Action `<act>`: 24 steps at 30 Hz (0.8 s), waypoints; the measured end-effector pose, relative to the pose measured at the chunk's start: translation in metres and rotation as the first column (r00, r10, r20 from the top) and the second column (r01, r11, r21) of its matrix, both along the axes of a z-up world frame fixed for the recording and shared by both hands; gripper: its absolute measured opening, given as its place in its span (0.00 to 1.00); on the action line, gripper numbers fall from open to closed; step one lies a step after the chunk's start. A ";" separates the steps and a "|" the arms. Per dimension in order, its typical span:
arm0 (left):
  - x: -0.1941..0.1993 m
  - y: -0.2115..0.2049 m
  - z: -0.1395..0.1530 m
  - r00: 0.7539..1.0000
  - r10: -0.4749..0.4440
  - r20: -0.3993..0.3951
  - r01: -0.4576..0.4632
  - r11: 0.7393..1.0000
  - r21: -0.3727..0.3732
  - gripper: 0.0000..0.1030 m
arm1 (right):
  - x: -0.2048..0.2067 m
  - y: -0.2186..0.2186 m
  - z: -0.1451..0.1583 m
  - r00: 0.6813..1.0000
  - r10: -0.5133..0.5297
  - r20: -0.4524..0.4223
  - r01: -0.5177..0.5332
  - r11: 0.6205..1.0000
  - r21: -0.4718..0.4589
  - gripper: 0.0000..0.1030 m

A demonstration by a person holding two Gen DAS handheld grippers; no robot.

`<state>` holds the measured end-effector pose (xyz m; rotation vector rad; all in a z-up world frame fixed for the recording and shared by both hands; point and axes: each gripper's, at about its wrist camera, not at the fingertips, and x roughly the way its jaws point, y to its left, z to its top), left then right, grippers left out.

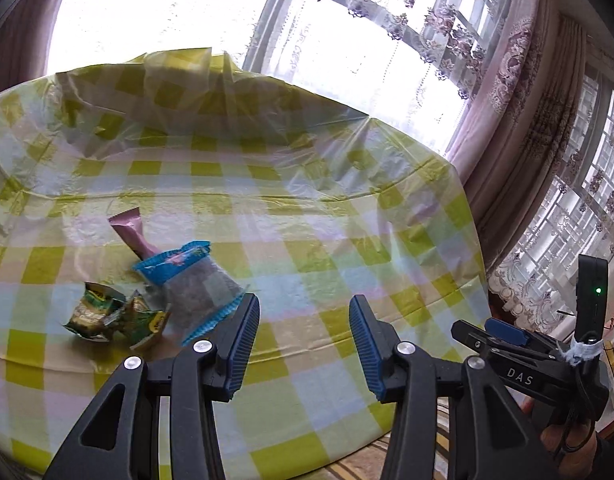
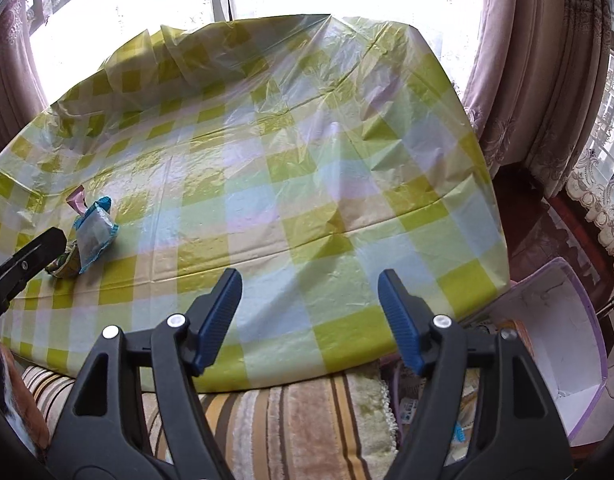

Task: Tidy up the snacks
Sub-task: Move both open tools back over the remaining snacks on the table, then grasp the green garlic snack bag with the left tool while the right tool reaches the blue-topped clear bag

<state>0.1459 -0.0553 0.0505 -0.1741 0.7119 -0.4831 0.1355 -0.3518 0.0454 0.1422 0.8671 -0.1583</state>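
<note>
snack pile [image 1: 163, 292] on surface [image 1: 307, 240], ahead-left of left tongs [image 1: 303, 332], clear packet's long axis running toward them | left tongs nearer, part-open, empty | right tongs [image 2: 310, 312] well apart, wide, empty

Strong daylight from windows [image 1: 167, 28] at twelve o'clock, blown out white. Glare sheens the plastic tablecloth [image 2: 267, 184]. Fisheye bending and dark vignette at corners; focus mostly sharp.
</note>
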 end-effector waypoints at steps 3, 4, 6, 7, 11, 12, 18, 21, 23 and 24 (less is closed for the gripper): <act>0.006 0.033 -0.003 0.995 0.096 0.010 -0.096 0.995 0.031 0.47 | 0.005 0.017 -0.001 1.000 0.011 0.013 -0.011 1.000 -0.018 0.73; 0.009 0.046 -0.005 0.992 0.126 0.006 -0.126 0.991 0.037 0.47 | 0.007 0.022 -0.001 1.000 0.018 0.017 -0.018 1.000 -0.020 0.73; 0.015 0.067 -0.012 0.984 0.177 -0.012 -0.176 0.983 0.044 0.47 | 0.011 0.032 -0.002 0.999 0.034 0.020 -0.033 0.999 -0.021 0.75; 0.018 0.077 -0.015 0.980 0.199 -0.024 -0.198 0.979 0.046 0.47 | 0.014 0.037 -0.002 0.999 0.043 0.021 -0.043 0.999 -0.019 0.75; 0.030 0.102 -0.028 0.967 0.248 -0.064 -0.243 0.967 0.075 0.47 | 0.023 0.057 -0.003 0.996 0.088 0.031 -0.087 0.996 -0.014 0.76; 0.033 0.105 -0.032 0.964 0.254 -0.075 -0.248 0.965 0.088 0.47 | 0.026 0.063 -0.004 0.994 0.101 0.033 -0.100 0.995 -0.013 0.77; 0.048 0.103 -0.049 0.964 0.240 -0.115 -0.221 0.963 0.155 0.47 | 0.043 0.097 -0.008 0.984 0.175 0.039 -0.174 0.984 -0.024 0.81; 0.054 0.099 -0.055 0.963 0.238 -0.123 -0.212 0.958 0.194 0.47 | 0.052 0.111 -0.012 0.976 0.216 0.032 -0.216 0.976 -0.008 0.82; 0.057 0.099 -0.059 0.963 0.235 -0.131 -0.206 0.958 0.200 0.47 | 0.057 0.120 -0.015 0.970 0.239 0.032 -0.239 0.971 -0.003 0.83; 0.058 0.099 -0.061 0.963 0.232 -0.136 -0.203 0.959 0.200 0.47 | 0.060 0.125 -0.017 0.968 0.249 0.031 -0.249 0.968 -0.004 0.83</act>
